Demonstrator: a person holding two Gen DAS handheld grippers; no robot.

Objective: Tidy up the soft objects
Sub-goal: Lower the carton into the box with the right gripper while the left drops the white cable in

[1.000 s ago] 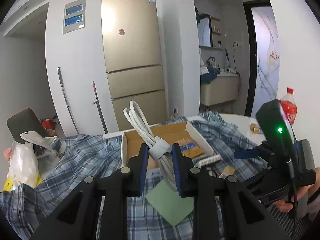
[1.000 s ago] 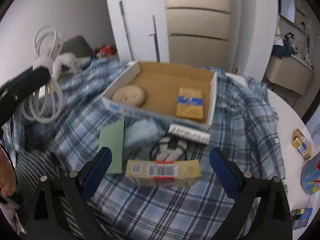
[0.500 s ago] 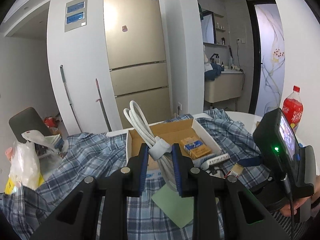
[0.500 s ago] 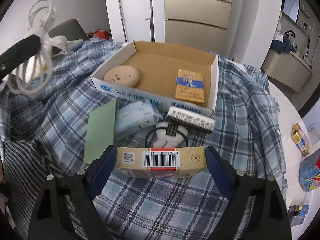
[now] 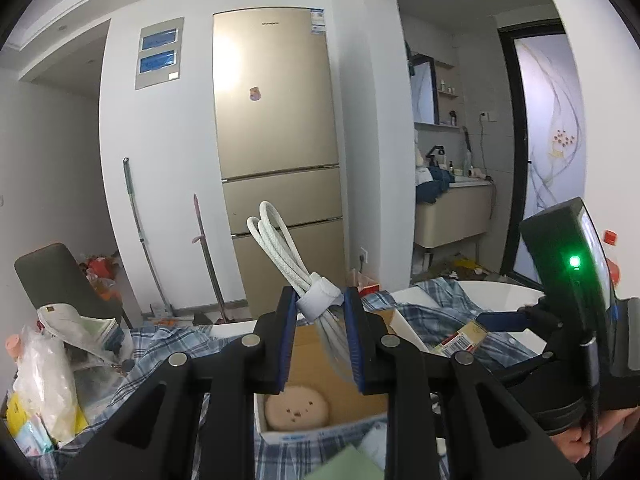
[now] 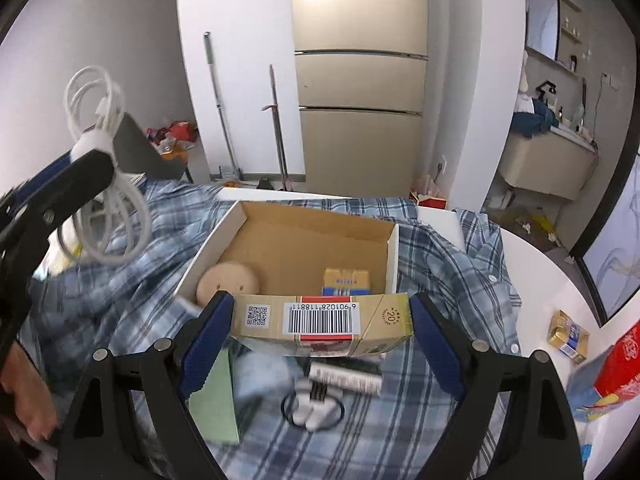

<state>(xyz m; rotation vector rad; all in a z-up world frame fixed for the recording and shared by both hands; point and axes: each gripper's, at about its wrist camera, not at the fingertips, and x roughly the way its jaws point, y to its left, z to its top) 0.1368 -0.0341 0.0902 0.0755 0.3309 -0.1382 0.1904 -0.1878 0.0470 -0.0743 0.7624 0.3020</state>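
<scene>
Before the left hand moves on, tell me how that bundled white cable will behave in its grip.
The cable is probably floppy: its lower loops dangle under the jaws. It is likely light and unlikely to slip, since its strap sits pinched between them.

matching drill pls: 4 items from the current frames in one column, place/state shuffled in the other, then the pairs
Items
1. white cable bundle
2. barcoded carton
3. round tan cushion
4. green sheet

Places
A. lying inside the cardboard box
B. flat on the plaid cloth
C. clamped in the left gripper
D. held lengthwise in the right gripper, which just closed on it

Pairs: 1-C, 2-D, 3-A, 4-B
</scene>
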